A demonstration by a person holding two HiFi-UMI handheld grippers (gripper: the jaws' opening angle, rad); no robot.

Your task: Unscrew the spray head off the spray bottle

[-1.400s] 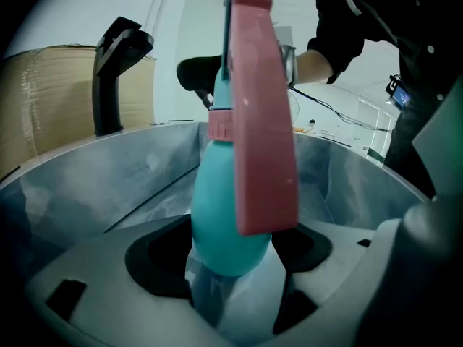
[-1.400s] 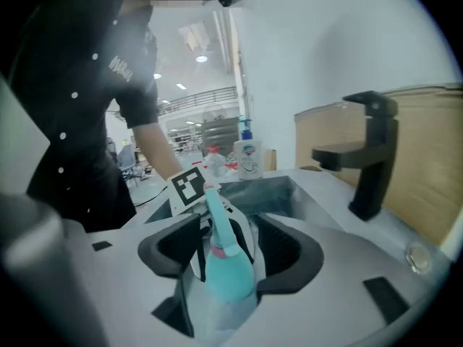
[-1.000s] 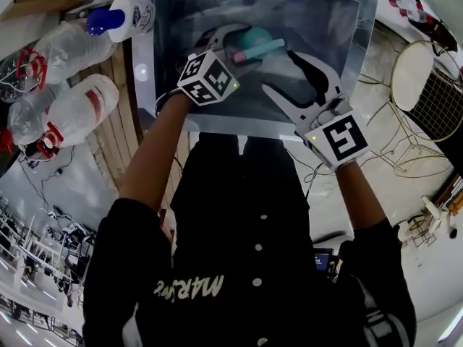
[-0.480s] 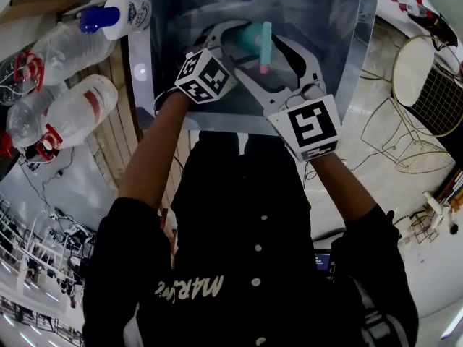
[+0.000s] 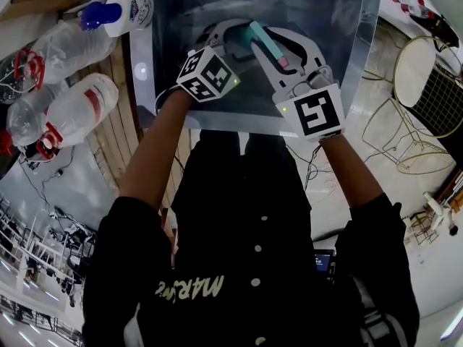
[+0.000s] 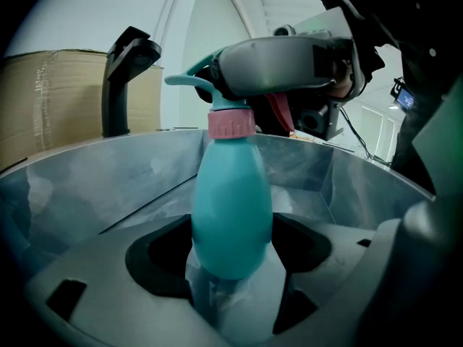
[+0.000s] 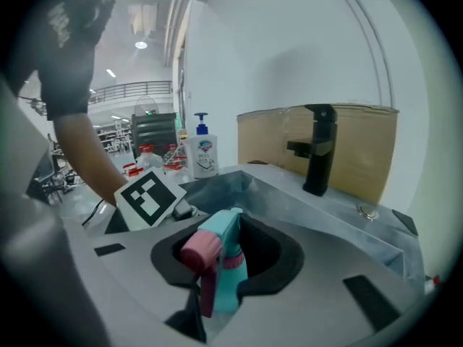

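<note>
Gripping stage; left gripper [image 6: 233,302] pinches teal plastic spray bottle [image 6: 231,215]; right gripper [image 7: 217,306], jaws closing on teal-and-pink spray head [image 7: 219,255]; next probably needs an unscrewing twist.

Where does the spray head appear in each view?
Head view: spray head upper centre, between the closing jaws of the right gripper.
Left gripper view: spray head top centre, atop the bottle.
Right gripper view: spray head lower centre, between the jaws.
Shared landmark: the sink.
</note>
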